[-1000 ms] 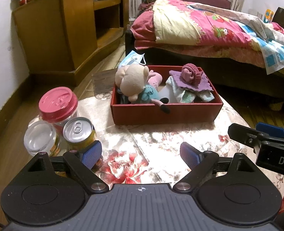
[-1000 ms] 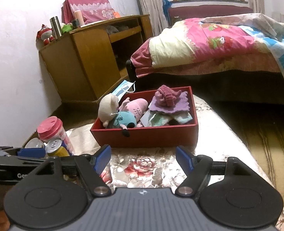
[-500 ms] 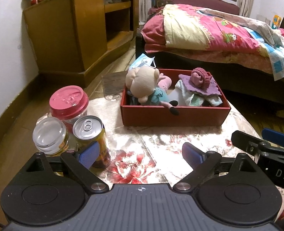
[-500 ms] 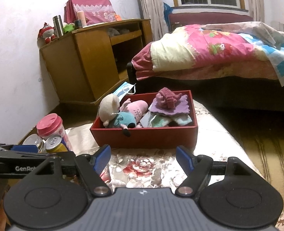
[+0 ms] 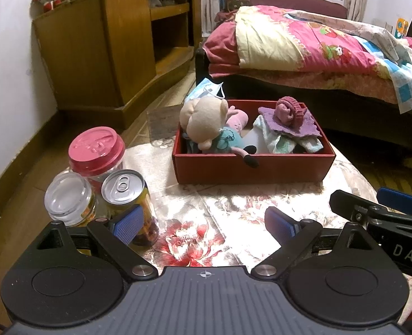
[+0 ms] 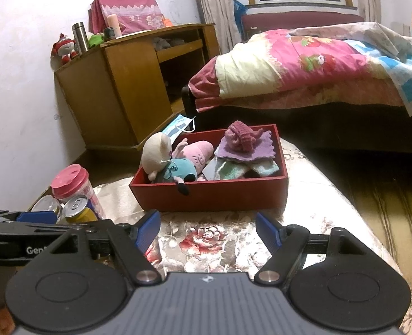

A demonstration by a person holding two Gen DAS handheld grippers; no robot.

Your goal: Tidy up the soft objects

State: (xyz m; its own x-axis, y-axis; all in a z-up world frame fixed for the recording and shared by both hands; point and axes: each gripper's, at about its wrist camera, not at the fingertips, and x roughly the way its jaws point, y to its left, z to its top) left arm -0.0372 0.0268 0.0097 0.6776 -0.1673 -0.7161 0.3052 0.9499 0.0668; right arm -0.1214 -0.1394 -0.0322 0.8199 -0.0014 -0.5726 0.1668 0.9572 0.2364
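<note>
From where I sit, the sorting looks nearly finished. The red box stands at twelve o'clock from both grippers on the flowered table, and the soft things are inside it: the plush doll lies at the box's nine o'clock end with one dark foot hanging over the near wall, the pink plush slipper sits just behind it, and at the three o'clock end the folded cloths carry the purple cloth with the knitted pink piece on top. The blue face mask rests at the box's eleven o'clock corner, half over the rim; I cannot tell whether it is truly inside.

My left gripper hovers over the cloth with its fingers released and nothing between them. My right gripper is the same: fingers spread, empty, above the table near the box's front wall.

At the table's nine o'clock stand the hard items: the red-lidded jar, the clear-lidded jar and the drink can, touching one another. I see no soft thing loose on the table. I judge that what is left, if anything, is tucking in the mask and the doll's foot.
</note>
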